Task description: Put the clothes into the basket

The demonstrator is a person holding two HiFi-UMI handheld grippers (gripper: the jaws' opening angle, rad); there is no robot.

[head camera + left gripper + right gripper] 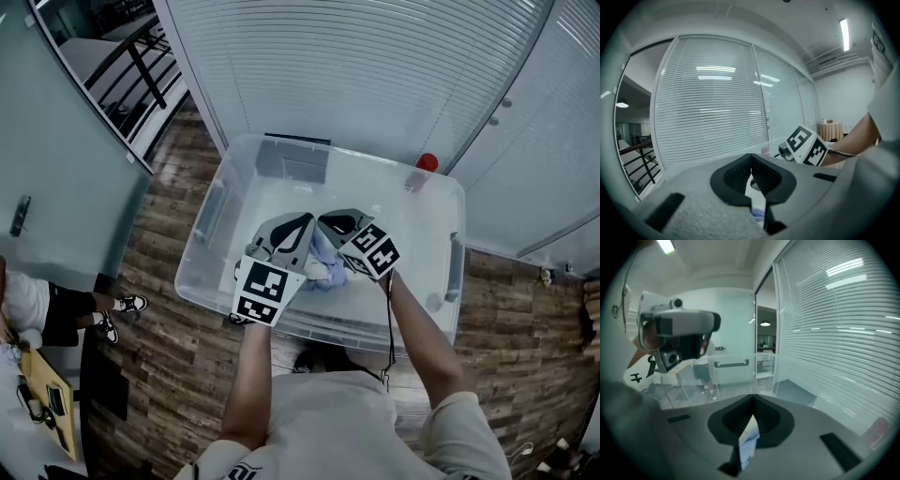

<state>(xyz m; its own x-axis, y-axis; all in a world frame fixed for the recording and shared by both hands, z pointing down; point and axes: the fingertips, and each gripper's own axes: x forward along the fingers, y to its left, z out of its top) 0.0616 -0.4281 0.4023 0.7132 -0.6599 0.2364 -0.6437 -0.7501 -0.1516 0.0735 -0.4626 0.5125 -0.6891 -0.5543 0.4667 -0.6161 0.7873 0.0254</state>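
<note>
A clear plastic basket (211, 220) stands on the wooden floor below me. Both grippers hover side by side over its middle, jaws pointing away from me. A light blue and white garment (324, 263) hangs between them, down into the basket. My left gripper (298, 225) is shut, with a strip of the cloth (756, 197) pinched low in its jaws (751, 161). My right gripper (336, 223) is also shut (752, 401), and a fold of the same white-blue cloth (747, 439) sticks out between its pads. Most of the garment is hidden under the gripper bodies.
A glass wall with white blinds (375, 66) rises just behind the basket. A red object (427, 162) sits at the basket's far right corner. A black railing (141, 75) runs at the upper left. A person (56, 309) stands on the floor at the left.
</note>
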